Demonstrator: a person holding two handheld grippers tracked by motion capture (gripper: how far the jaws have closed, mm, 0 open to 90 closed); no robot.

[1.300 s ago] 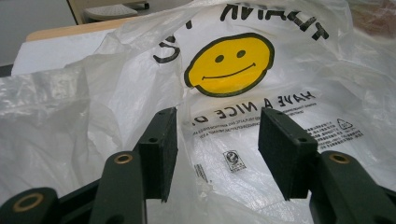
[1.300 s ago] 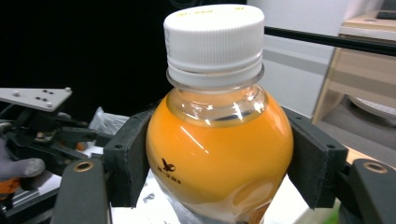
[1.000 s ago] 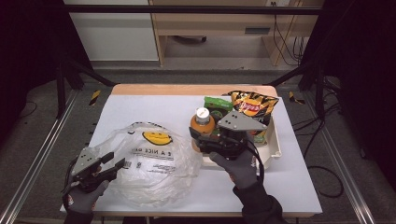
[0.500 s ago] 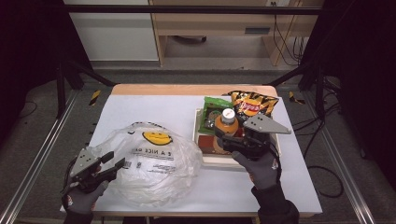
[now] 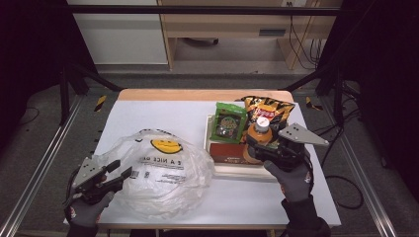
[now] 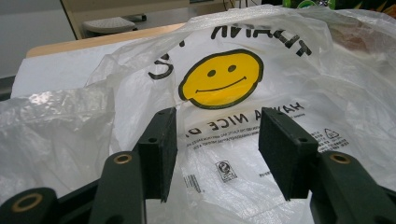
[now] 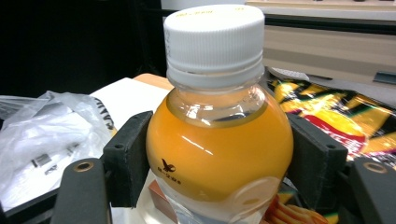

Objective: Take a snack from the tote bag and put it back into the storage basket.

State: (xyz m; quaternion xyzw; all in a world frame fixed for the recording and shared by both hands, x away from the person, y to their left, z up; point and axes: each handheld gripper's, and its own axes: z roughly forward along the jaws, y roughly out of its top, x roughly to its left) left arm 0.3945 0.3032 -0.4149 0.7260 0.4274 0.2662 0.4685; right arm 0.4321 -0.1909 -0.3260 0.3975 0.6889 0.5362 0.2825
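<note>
Gripping the orange juice bottle (image 7: 219, 140) firmly between the right gripper's (image 5: 269, 148) closed jaws; carrying it rightward, away from the plastic bag (image 5: 158, 170) where it was hovering a second ago, now holding it upright over the tray (image 5: 210, 133) beside the chip packet (image 5: 269, 109); seemingly heading back toward the tray rather than bagging; waiting with the left gripper (image 5: 118, 174), jaws standing open and empty at the bag's near edge on the counter (image 5: 148, 111).
</note>
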